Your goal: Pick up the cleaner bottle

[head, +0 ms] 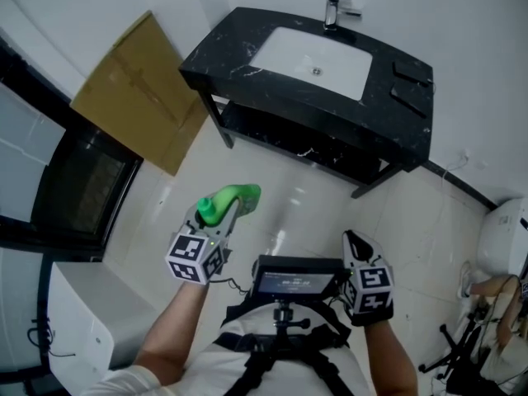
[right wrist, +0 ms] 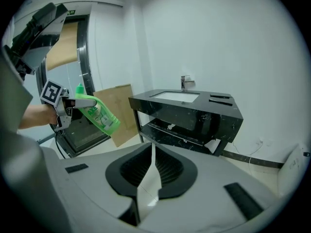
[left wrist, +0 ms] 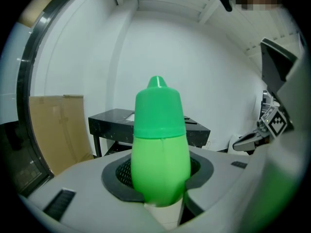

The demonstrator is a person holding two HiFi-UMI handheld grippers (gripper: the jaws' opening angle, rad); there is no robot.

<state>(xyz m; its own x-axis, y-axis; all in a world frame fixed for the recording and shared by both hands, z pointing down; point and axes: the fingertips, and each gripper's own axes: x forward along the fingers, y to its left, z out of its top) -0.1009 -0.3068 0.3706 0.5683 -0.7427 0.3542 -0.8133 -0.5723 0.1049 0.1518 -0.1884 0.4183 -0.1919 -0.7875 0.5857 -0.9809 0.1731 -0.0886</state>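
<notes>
Nothing reads clearly. The bottle (right wrist: pixel 99 115), at nine o'clock, bears a label too small. The screen (head: pixel 294 281) text blurs.

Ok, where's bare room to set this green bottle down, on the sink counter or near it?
The counter is bare left of the basin, out to its left edge. Right of the basin it is crowded: two dark flat items lie there. The floor in front of the counter is also bare.

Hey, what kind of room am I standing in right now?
Most likely a bathroom or washroom: a black stone counter holds a white sink with a metal faucet, and the floor is pale glossy tile.
</notes>
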